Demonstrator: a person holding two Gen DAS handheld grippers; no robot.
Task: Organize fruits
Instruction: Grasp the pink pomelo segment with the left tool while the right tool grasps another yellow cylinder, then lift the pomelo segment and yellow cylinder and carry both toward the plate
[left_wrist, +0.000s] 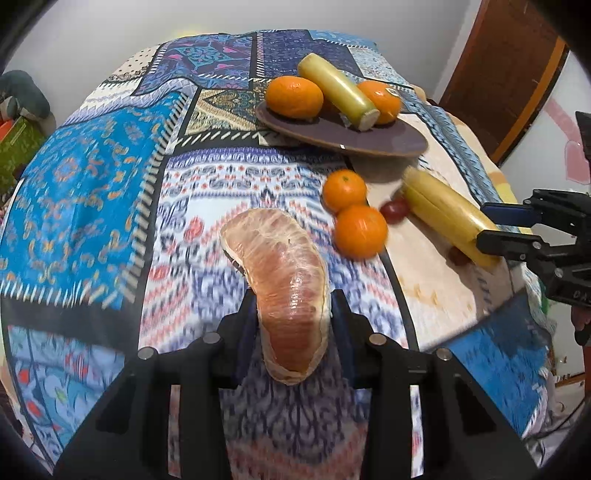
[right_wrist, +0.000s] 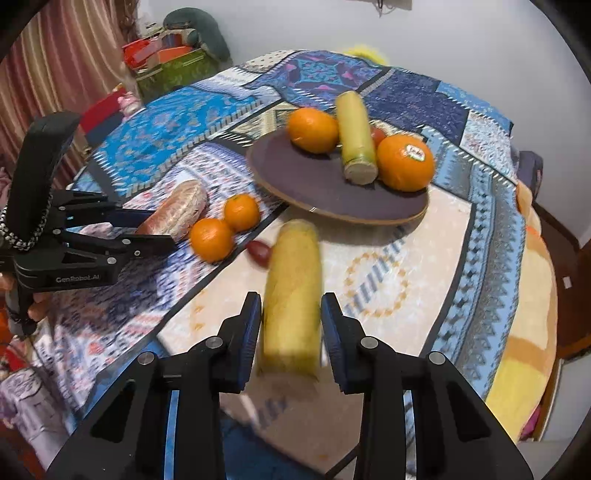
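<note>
The left hand-held gripper (left_wrist: 293, 314) pinches a peeled pomelo wedge (left_wrist: 282, 291) wrapped in clear film, its two fingers pressed against the sides of the wedge, which sticks out ahead over the patterned cloth (left_wrist: 92, 184) on the table. The right hand-held gripper (right_wrist: 290, 325) is clamped on a yellow stick of sugarcane (right_wrist: 291, 295) (blurred in its own view, so I cannot say whether it touches the cloth), with a pad close against each side. From the left view that same stick runs slantwise from the jaws toward the plate.

A dark round plate (right_wrist: 317, 192) sits farther back on the table, carrying two oranges (right_wrist: 314, 129), one with a sticker, and a second yellow stick (right_wrist: 356, 136) lying between them. Something small and red peeks out behind that stick.

Between the two grippers, two smaller oranges (left_wrist: 360, 230) lie touching each other on the cloth, near the plate's front edge. A small red fruit (left_wrist: 394, 210) rests just beside them.
</note>
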